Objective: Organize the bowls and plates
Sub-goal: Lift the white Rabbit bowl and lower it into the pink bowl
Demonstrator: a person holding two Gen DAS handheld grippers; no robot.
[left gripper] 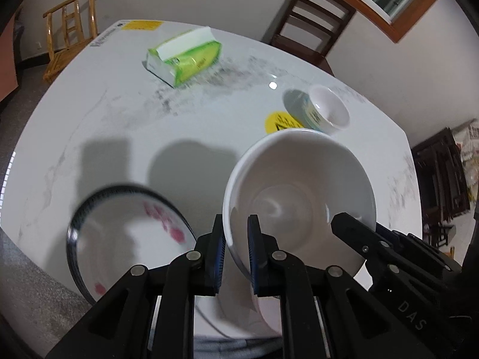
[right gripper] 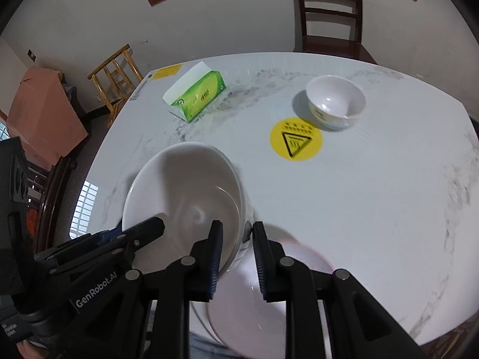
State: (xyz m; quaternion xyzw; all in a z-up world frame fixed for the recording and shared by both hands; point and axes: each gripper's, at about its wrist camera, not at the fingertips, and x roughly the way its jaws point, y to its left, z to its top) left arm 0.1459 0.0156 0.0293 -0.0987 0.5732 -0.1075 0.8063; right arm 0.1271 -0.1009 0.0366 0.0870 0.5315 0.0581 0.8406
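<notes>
A large white bowl (left gripper: 299, 185) (right gripper: 185, 185) hangs tilted above the marble table, gripped from both sides. My left gripper (left gripper: 235, 220) is shut on its left rim, one pad inside the wall and one outside. My right gripper (right gripper: 237, 224) is shut on the opposite rim; it also shows at the right of the left wrist view (left gripper: 344, 223). A plate with a dark rim and red pattern (left gripper: 128, 233) lies on the table to the lower left. A white plate (right gripper: 269, 293) lies under the right gripper. A small white bowl (left gripper: 326, 110) (right gripper: 335, 101) stands farther back on the right.
A green tissue box (left gripper: 185, 56) (right gripper: 197, 95) lies at the back of the table (right gripper: 374, 194). A round yellow warning sticker (right gripper: 296, 140) is on the tabletop by the small bowl. A dark chair (right gripper: 329, 15) and a bamboo chair (left gripper: 69, 27) stand beyond the far edge.
</notes>
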